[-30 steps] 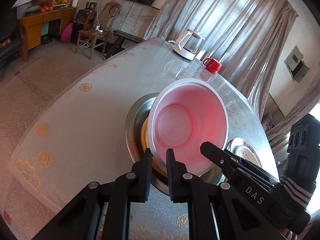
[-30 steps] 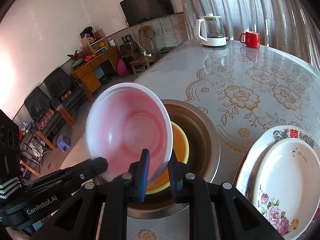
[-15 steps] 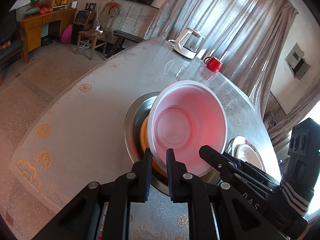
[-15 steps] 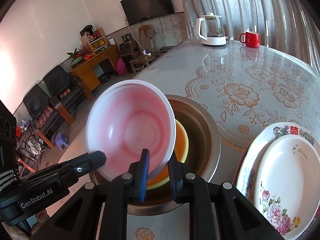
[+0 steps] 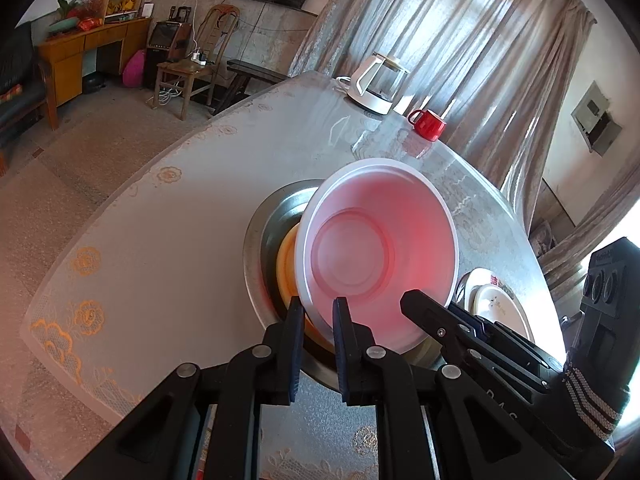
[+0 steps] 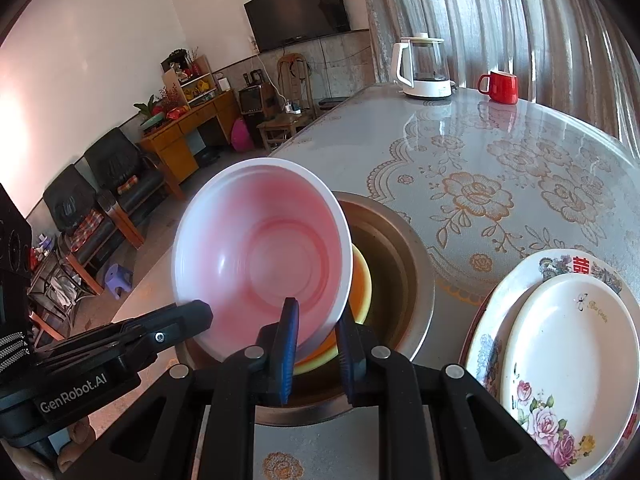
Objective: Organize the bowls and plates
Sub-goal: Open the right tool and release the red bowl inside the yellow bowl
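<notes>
A pink bowl with a white rim (image 5: 376,256) (image 6: 260,256) hangs tilted above a steel basin (image 5: 256,248) (image 6: 416,280), its inside facing both cameras. In the basin lies an orange-yellow bowl (image 5: 286,264) (image 6: 360,280), partly hidden behind the pink one. My left gripper (image 5: 318,312) is shut on the pink bowl's near rim. My right gripper (image 6: 316,316) is shut on the same rim a little further round. Each gripper also shows in the other's view, the right gripper (image 5: 412,304) at the lower right and the left gripper (image 6: 200,314) at the lower left.
Two stacked flowered plates (image 6: 572,344) (image 5: 496,304) lie right of the basin. A white kettle (image 6: 424,68) and a red mug (image 6: 500,86) stand at the table's far end. The table edge (image 5: 120,200) runs along the left, with floor and furniture beyond it.
The pink bowl has tipped very slightly in the two grips. Both grippers keep their hold and stay where they were.
</notes>
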Motion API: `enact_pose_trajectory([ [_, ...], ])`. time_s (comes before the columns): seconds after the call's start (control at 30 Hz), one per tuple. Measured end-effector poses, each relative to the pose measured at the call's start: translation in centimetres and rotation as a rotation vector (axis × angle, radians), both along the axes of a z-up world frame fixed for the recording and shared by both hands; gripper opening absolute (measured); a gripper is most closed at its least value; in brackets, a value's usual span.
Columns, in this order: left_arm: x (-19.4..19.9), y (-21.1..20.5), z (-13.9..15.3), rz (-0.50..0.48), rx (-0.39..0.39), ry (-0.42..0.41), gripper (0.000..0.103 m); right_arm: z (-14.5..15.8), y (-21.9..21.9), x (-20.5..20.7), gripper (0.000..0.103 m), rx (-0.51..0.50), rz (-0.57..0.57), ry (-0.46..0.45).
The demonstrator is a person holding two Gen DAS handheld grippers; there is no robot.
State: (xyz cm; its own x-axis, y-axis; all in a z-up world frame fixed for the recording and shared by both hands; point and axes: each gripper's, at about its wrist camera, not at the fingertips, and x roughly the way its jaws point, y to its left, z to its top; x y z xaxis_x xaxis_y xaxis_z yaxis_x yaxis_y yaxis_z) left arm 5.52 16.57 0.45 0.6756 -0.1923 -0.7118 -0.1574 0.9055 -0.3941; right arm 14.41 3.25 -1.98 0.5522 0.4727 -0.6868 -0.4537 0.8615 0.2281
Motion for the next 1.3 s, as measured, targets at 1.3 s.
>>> enact_pose_trajectory([
  [1.3,-1.3,-0.9,0.7,0.019,0.149,-0.048,0.028,0.1,-1.5,-0.7,0.025,-0.011,-0.053,-0.003],
])
